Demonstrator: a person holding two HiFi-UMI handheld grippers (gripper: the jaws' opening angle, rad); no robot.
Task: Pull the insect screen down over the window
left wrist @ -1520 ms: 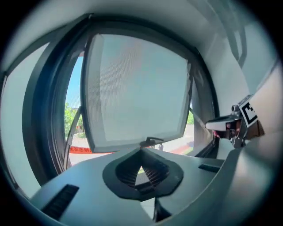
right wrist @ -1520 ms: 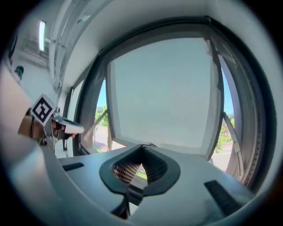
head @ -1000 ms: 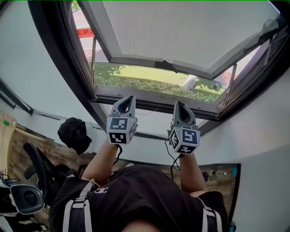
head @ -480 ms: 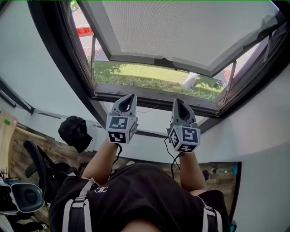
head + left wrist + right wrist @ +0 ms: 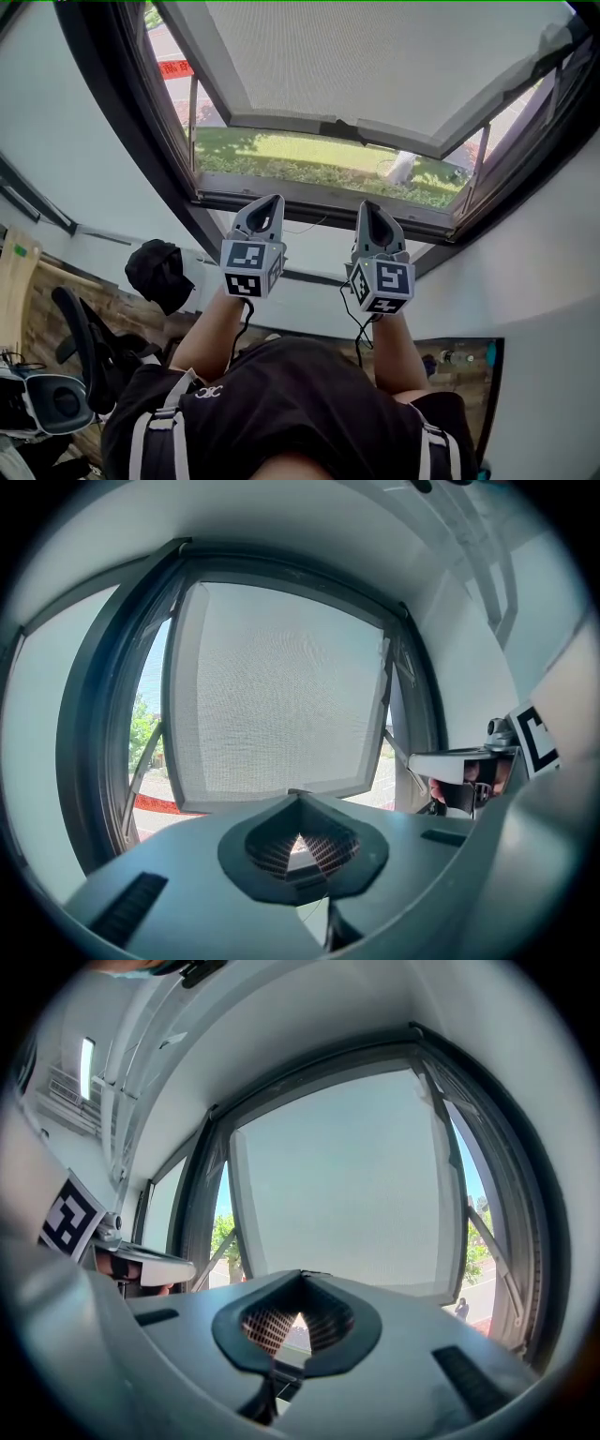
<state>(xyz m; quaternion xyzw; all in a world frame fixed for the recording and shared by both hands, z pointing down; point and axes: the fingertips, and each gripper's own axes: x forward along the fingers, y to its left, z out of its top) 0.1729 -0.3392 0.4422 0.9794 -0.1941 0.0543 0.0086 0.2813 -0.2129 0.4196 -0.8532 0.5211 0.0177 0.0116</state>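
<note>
- You are holding the left gripper (image 5: 262,208) and the right gripper (image 5: 372,212) up side by side, both pointing at the dark-framed window (image 5: 319,195) above you.
- The jaws of the left gripper are resting closed, tip to tip, with nothing between them.
- The jaws of the right gripper are likewise sitting pressed together and gripping nothing.
- The pale grey mesh insect screen (image 5: 375,56) is covering the upper part of the opening, and its grey bottom rail (image 5: 281,122) is hanging well above the sill.
- A small dark tab (image 5: 343,131) is sitting at the middle of that rail.
- Sunlit green grass (image 5: 300,161) is showing through the uncovered strip between rail and sill.
- Both grippers are hovering below the sill, apart from the screen and touching no part of the window.
- A black rounded object (image 5: 157,272) is lying to your left, near a black office chair (image 5: 80,342).
</note>
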